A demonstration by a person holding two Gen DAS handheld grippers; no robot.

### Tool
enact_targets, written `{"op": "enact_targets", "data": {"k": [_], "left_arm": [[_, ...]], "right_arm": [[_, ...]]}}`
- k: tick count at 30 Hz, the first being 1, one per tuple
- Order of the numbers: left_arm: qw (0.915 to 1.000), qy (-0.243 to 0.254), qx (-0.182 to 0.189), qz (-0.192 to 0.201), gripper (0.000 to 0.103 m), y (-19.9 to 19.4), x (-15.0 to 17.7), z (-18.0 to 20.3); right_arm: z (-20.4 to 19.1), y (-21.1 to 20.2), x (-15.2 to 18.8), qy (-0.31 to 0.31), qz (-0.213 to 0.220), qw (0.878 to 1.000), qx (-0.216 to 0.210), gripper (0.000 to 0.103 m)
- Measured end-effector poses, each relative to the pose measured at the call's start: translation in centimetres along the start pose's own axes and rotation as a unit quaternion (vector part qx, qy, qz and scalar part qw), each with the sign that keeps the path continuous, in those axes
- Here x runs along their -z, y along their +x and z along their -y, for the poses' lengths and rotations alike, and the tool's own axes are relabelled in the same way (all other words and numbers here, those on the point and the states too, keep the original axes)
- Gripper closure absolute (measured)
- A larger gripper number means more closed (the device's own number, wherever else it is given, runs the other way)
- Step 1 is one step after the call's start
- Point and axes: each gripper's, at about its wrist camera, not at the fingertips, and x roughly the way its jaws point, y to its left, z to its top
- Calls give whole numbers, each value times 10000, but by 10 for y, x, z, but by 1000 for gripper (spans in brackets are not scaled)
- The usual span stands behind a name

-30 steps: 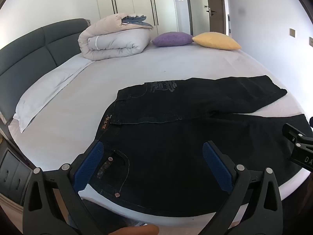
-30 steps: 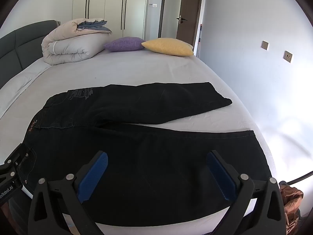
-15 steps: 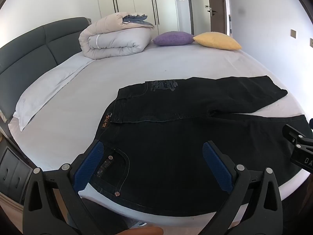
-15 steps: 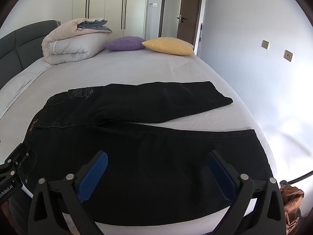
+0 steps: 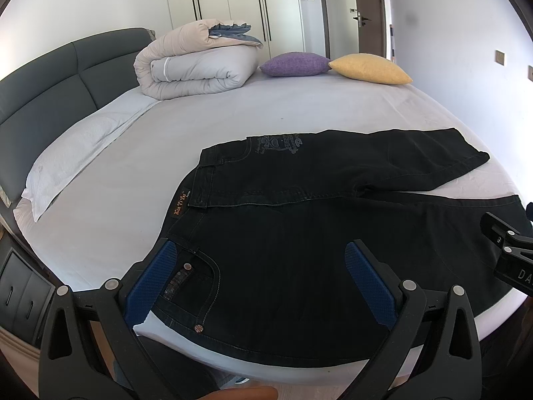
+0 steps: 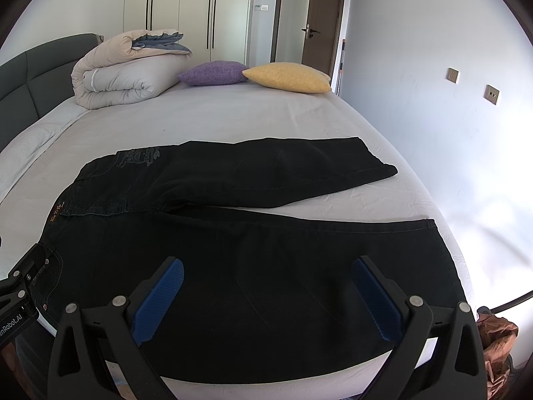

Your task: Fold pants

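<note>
The black pants (image 5: 333, 233) lie spread flat on the bed (image 5: 299, 106), filling the lower half of both frames, waistband toward the left and the two legs splayed apart toward the right, the far leg angling up toward the right edge. The left gripper (image 5: 263, 276) hovers over the near hip pocket at the bottom of its view, fingers wide apart and holding nothing; the right gripper (image 6: 266, 296) hangs over the near leg lower down its length, likewise spread and empty. No fold looks begun yet. The likely first move is to bring one leg over the other, and the risks lie there: the near edge of the pants sits close to the mattress edge at the bottom of the frames, so a careless tug could drag heavy denim off the bed. Pinching only the top layer would leave the underside behind and bunch the cloth. Uneven lifts by the two grippers would skew the seams. The rolled duvet (image 5: 196, 63) and pillows (image 5: 333, 66) in the upper frame are well apart from the work.
</note>
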Motion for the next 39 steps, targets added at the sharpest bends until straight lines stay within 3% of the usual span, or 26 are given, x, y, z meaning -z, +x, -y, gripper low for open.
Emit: {"op": "enact_targets", "data": {"k": [39], "left_arm": [[9999, 16, 28, -95, 0, 4, 6, 5]], "right_arm": [[-7, 2, 5, -8, -25, 10000, -12, 0]]}}
